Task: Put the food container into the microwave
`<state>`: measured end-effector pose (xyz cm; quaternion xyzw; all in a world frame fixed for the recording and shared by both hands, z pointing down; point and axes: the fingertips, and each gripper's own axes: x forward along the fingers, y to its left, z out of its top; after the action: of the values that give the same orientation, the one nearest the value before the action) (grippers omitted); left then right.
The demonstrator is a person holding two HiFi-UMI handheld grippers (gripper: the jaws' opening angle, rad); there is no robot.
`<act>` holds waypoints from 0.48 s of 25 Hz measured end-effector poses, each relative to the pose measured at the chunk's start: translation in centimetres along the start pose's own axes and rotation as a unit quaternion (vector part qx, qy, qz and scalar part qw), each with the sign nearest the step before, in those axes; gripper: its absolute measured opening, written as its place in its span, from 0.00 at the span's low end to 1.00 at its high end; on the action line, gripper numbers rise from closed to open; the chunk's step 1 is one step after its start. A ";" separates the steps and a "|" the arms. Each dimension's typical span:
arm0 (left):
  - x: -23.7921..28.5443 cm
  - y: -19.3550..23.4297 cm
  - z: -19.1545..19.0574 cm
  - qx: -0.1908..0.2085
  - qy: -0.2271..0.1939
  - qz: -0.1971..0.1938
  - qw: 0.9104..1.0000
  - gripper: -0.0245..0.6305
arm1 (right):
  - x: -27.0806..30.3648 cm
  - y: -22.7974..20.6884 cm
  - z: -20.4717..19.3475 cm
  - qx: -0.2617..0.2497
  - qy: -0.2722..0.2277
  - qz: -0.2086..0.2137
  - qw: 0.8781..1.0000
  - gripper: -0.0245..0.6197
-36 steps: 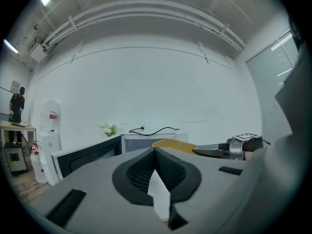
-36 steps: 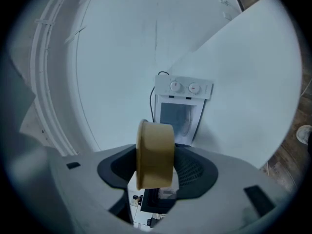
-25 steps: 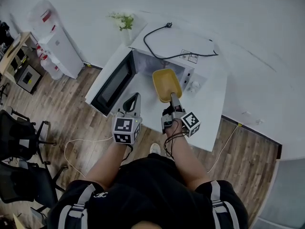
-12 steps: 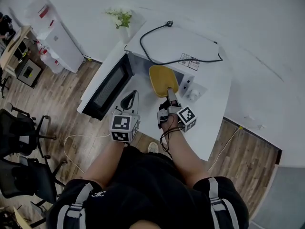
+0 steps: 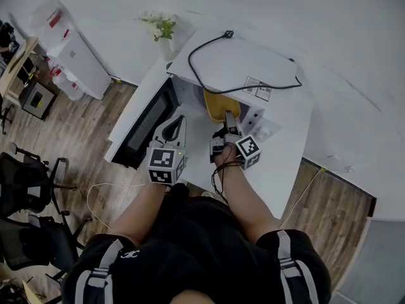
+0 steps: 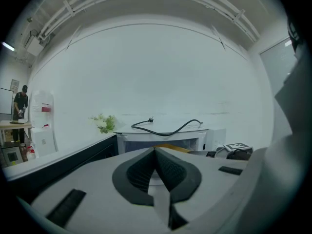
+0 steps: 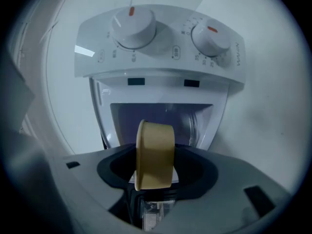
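The yellow food container [image 5: 218,103] is gripped at its near rim by my right gripper [image 5: 229,120], and its far end sits in the mouth of the white microwave [image 5: 243,59]. The microwave door [image 5: 149,122] hangs open to the left. In the right gripper view the container [image 7: 155,155] stands on edge between the jaws, in front of the cavity [image 7: 161,118]. My left gripper [image 5: 176,126] hovers beside the open door, shut and empty; in its own view the left gripper [image 6: 156,152] has its pads meeting.
A black power cable [image 5: 197,75] lies loose on the microwave top. Two dials [image 7: 132,23] sit on the control panel. A vase of flowers [image 5: 161,27] stands behind the white table [image 5: 285,163]. A white cabinet [image 5: 69,49] and office chairs [image 5: 25,189] stand at the left.
Both grippers have moved forward toward the microwave. The yellow container, earlier in front of the opening, now reaches partly under the microwave's top edge.
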<state>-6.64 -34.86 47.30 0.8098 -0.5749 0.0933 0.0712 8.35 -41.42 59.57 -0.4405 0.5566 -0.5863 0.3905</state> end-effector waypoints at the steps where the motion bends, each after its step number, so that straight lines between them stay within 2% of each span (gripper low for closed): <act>1: 0.5 0.4 0.1 0.001 0.000 -0.004 1.000 0.04 | 0.5 -0.2 0.1 0.001 -0.006 -0.003 1.000 0.40; 7: 3.1 1.8 1.3 0.000 -0.009 -0.040 0.999 0.04 | 3.5 -0.8 0.6 -0.011 -0.031 -0.017 0.999 0.40; 12: 4.5 3.4 1.6 -0.002 -0.009 -0.052 0.999 0.04 | 5.4 -1.7 1.0 -0.019 -0.048 -0.034 0.998 0.40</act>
<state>-8.32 -40.44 46.78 0.8392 -0.5330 0.0808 0.0720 7.69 -46.72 61.71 -0.4938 0.5327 -0.5672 0.3881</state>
